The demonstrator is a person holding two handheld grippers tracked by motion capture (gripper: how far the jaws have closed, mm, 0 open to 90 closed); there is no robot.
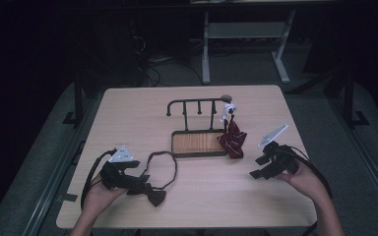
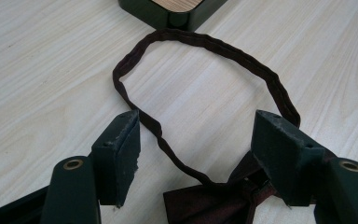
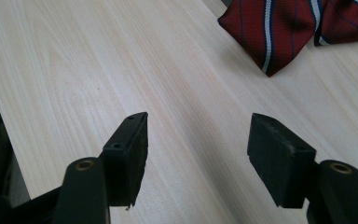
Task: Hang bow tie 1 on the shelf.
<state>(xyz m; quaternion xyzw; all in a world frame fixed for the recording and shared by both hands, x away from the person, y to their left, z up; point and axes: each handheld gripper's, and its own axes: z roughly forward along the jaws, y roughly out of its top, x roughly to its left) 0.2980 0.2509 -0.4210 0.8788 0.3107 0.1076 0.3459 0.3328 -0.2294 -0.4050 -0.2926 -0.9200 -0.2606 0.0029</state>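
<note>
A dark bow tie [image 1: 153, 195] lies on the wooden table with its thin strap loop [image 1: 165, 167] spread out toward a small rack. My left gripper [image 1: 145, 187] is low over it, jaws open. In the left gripper view the bow [image 2: 209, 203] and part of the strap [image 2: 200, 42] lie between the wide-apart jaws of the left gripper [image 2: 196, 126], and the pads do not press on them. A red striped tie [image 1: 232, 138] hangs from the rack's rail [image 1: 197, 102]. My right gripper [image 1: 256, 169] stands open over bare table, with the red tie [image 3: 279, 28] ahead of the right gripper [image 3: 198, 126].
The rack's wood-lined base tray [image 1: 199, 143] sits mid-table, and its dark corner [image 2: 172, 14] lies just beyond the strap loop. A white piece [image 1: 229, 109] tops the red tie. The table's near edge [image 1: 187, 227] runs by the person's forearms.
</note>
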